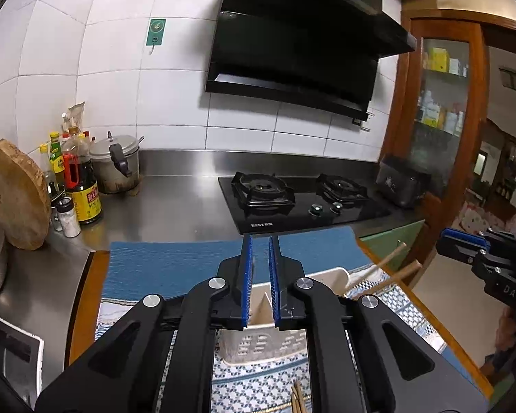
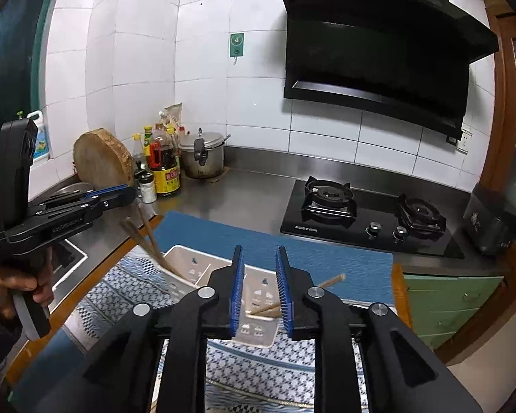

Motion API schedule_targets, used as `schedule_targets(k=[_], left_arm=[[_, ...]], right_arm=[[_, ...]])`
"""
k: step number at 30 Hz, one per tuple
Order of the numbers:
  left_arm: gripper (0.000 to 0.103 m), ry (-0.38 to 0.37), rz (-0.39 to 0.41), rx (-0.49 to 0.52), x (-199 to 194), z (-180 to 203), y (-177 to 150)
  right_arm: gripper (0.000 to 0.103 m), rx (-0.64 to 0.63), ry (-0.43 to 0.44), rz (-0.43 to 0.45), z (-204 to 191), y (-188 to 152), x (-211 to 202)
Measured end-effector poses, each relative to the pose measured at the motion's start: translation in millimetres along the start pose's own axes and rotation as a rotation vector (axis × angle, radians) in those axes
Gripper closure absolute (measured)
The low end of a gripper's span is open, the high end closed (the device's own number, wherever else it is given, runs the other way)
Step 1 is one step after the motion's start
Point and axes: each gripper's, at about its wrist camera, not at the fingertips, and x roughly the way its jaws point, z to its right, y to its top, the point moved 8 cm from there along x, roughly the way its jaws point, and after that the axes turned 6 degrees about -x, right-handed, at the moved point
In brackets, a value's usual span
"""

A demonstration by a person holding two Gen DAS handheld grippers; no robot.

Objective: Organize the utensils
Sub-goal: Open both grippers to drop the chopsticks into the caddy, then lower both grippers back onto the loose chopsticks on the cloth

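Hovering over the white utensil caddy [image 2: 203, 268] on the blue mat [image 2: 292, 247], both grippers are slightly spread and empty: left gripper [image 1: 260, 237], right gripper [image 2: 259, 249]. Chopsticks [image 2: 148, 241] lean in its left compartment, another [image 2: 330, 280] lying across the right.

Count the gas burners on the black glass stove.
2: the left gas burner and the right gas burner, side by side on the black glass stove; none seem hidden.

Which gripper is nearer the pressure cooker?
Left. The left gripper is out over the counter edge on the pressure cooker's side. The right gripper hangs further away, over the white utensil holder.
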Motion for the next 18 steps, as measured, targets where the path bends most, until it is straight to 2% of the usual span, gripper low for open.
schedule_targets(k=[4, 11, 18], left_arm=[[0.078, 0.009, -0.01, 0.016, -20, 1, -16], [0.073, 0.049, -0.066, 0.035, -51, -7, -65], [0.066, 0.085, -0.157, 0.045, -68, -15, -123]], right_arm=[[0.079, 0.002, 0.012, 0.004, -10, -19, -18], [0.079, 0.026, 0.063, -0.053, -41, -76, -34], [0.079, 0.019, 0.12, -0.182, -85, -157, -33]])
